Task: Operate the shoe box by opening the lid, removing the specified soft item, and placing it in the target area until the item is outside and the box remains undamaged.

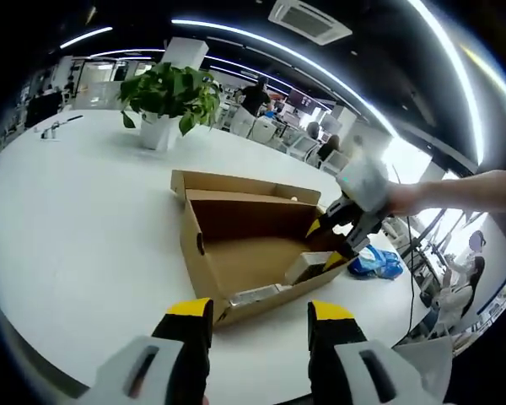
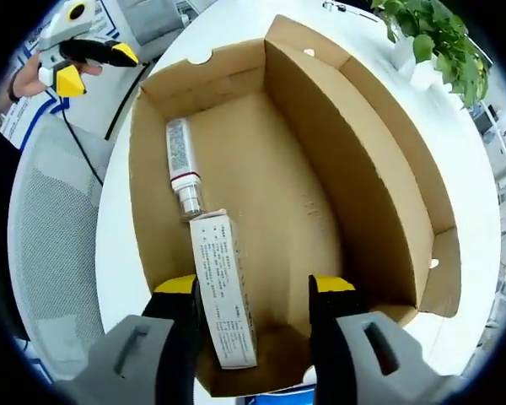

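Two tools work around an open cardboard shoe box (image 1: 253, 253) that lies on a white round tabletop (image 1: 84, 228). In the left gripper view, the left tool (image 1: 260, 316) hangs above the tabletop just before the near corner of the box, its yellow-tipped jaws spread apart with nothing between them. The right tool (image 1: 337, 236) reaches into the box from the far right side, held by a person's hand; its tips are down in the box beside a white carton (image 1: 308, 266).

In the right gripper view, the right tool (image 2: 253, 291) looks straight down into the shoe box (image 2: 337, 143). Its jaws stand apart and grip nothing. The white carton (image 2: 223, 291), printed with small text, lies on the box floor between the jaws, closer to the left one. Just beyond it a white tube with a red band (image 2: 182, 164) lies along the left wall of the box. The left tool (image 2: 80, 63) shows at the top left, well apart from the box.

Behind the box a green potted plant (image 1: 169, 97) stands on the tabletop, and a blue bag (image 1: 375, 263) lies just beside the right end of the box. A grey mesh chair (image 2: 55, 245) stands beside the tabletop.
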Action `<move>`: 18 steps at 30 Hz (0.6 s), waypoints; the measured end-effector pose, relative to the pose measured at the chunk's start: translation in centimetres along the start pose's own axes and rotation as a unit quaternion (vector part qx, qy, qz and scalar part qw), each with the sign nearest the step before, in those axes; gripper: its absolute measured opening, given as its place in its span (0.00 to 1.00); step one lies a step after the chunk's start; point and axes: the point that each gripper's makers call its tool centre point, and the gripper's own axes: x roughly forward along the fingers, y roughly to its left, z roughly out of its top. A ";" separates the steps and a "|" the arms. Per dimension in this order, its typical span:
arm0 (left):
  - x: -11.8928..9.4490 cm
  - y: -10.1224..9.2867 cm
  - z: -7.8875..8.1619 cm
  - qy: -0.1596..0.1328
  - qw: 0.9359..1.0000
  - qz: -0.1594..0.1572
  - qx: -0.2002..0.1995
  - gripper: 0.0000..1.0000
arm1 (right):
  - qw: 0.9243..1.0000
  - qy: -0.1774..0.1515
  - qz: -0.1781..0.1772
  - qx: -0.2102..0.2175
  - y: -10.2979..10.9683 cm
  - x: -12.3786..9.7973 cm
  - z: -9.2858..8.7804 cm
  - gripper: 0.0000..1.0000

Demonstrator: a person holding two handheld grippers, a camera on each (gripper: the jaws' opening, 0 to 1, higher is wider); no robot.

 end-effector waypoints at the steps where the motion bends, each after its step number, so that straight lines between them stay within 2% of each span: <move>1: 0.0 0.0 0.0 0.000 1.000 0.000 0.000 0.45 | 1.000 0.007 -0.004 -0.006 0.1 0.3 -0.2 0.40; 3: 0.0 0.0 0.1 0.000 1.000 0.000 0.000 0.45 | 0.999 0.020 -0.015 -0.031 0.3 0.6 -0.5 0.33; 5: 0.0 0.1 0.3 -0.002 1.000 -0.001 0.001 0.45 | 0.999 0.016 -0.011 -0.034 1.0 1.0 -0.3 0.26; 6: 0.1 0.2 0.4 -0.002 1.000 -0.001 0.000 0.45 | 0.999 0.013 -0.010 -0.037 1.2 0.9 -0.2 0.18; 11: -0.1 0.4 0.5 -0.002 1.000 0.000 0.002 0.45 | 0.999 0.008 -0.014 -0.049 1.4 0.6 0.0 0.18; 15: -0.3 0.4 0.6 -0.002 1.000 -0.001 0.002 0.45 | 0.999 -0.015 -0.018 -0.030 0.9 -0.2 0.8 0.18; 18: -0.2 0.4 0.6 -0.002 1.000 -0.002 0.004 0.45 | 0.999 -0.017 -0.019 -0.026 0.6 -0.7 0.9 0.18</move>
